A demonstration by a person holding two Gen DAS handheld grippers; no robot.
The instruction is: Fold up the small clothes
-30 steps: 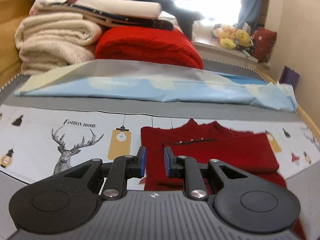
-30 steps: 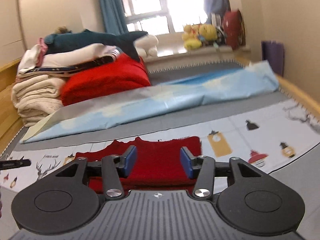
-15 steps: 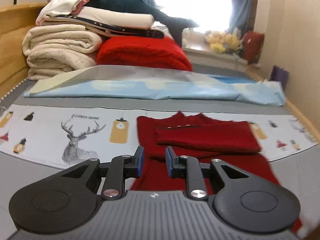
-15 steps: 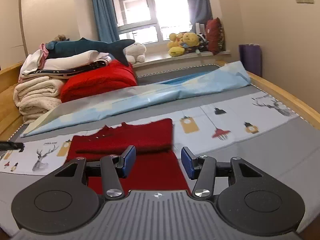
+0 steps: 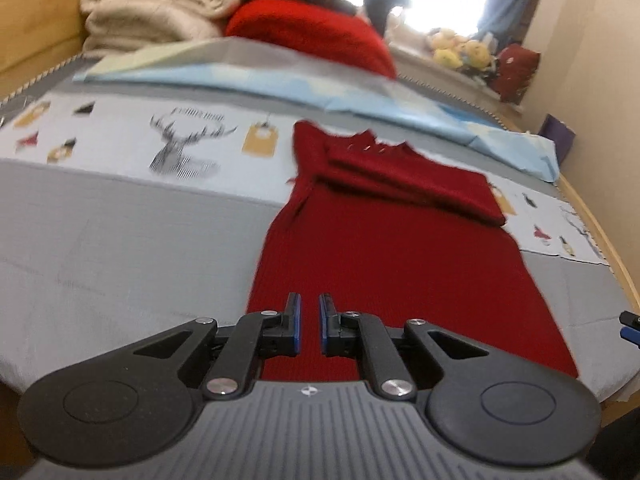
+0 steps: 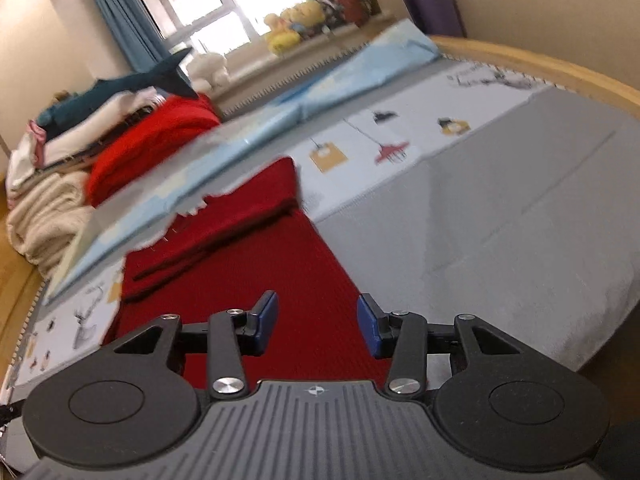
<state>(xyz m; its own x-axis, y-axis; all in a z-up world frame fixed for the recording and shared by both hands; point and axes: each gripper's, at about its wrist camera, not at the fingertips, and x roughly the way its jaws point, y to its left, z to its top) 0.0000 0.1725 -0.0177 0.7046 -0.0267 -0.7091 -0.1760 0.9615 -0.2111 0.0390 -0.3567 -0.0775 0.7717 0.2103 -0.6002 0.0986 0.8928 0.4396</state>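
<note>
Both grippers over the red sweater (image 5: 392, 264) at the bed's near edge: left gripper (image 5: 309, 318) nearly shut and empty, right gripper (image 6: 318, 318) half-open, closing, gripping nothing.

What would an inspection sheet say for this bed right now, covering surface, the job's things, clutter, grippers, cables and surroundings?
Surface: grey bed with a printed cloth across it.
Job's things: dark red sweater lying flat, sleeves folded across the chest, hem nearest the cameras.
Clutter: folded blue sheet, bright red blanket, cream blankets behind.
Grippers: left gripper over the hem, nearly shut, nothing gripped; right gripper closing, jaws apart over the hem.
Cables: nothing seen.
Surroundings: window, blue curtain, soft toys on the sill.
</note>
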